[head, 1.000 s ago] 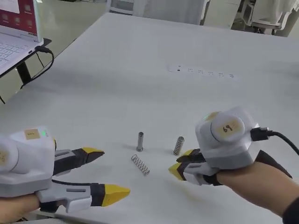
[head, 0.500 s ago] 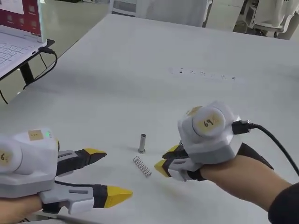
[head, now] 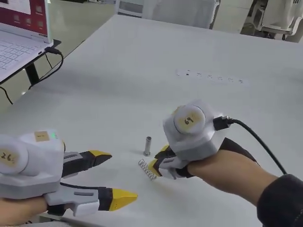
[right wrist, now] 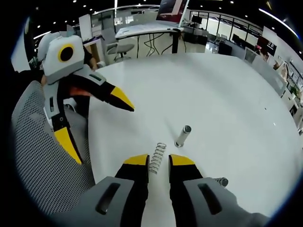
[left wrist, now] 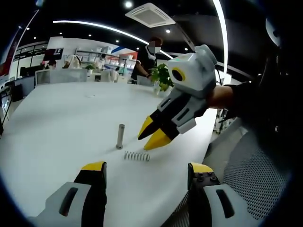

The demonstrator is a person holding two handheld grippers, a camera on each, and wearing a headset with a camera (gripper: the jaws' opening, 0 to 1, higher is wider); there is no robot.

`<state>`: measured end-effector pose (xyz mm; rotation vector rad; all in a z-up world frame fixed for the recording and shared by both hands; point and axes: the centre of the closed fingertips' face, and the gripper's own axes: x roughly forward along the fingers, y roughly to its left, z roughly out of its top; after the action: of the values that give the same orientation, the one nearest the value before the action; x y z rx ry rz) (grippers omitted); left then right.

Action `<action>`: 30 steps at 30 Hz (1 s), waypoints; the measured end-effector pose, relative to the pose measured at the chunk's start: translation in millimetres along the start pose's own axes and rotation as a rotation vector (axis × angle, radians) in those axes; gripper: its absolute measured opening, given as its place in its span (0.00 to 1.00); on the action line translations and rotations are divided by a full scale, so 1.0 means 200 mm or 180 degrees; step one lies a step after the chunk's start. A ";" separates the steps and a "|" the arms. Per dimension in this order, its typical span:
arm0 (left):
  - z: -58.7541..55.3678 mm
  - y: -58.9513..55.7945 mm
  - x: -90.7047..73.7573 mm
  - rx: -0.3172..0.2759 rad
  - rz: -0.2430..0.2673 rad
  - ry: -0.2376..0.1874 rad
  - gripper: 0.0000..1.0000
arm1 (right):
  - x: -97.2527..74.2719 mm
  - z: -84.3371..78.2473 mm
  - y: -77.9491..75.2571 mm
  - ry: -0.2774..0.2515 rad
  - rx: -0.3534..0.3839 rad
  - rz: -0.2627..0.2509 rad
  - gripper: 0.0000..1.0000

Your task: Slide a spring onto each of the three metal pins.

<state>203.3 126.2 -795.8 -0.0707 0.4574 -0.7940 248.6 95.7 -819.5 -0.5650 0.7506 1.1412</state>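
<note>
Right tool (right wrist: 159, 160): shifted left, jaws now narrowly parted astride loose spring (right wrist: 158, 152) lying on worktop (head: 142, 71), beside bare upright pin (head: 147, 145). Left tool (head: 111, 175): spread, idle. Pickup looks imminent.

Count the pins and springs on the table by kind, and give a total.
Metal pins: 1, the bare pin, upright.
Springs: 2, the loose spring lying flat and a partly hidden spring low in the right gripper view.
Total: 3.

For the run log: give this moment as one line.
right claw: open, tips at loose spring | left claw: open, empty | pin: upright, bare
</note>
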 end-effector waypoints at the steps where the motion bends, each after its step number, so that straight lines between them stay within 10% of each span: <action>1: 0.00 0.00 0.00 0.0000 -0.0001 0.0001 0.65 | 0.01 0.00 0.00 0.0020 0.0000 0.0003 0.14; 30: 0.01 0.00 0.00 -0.0027 -0.0007 -0.0038 0.65 | 0.18 -0.02 -0.02 0.0358 0.0134 -0.0015 0.13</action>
<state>204.4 125.0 -794.3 -0.0840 0.4494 -0.7936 260.4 113.0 -850.7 -0.5991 0.8676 1.0934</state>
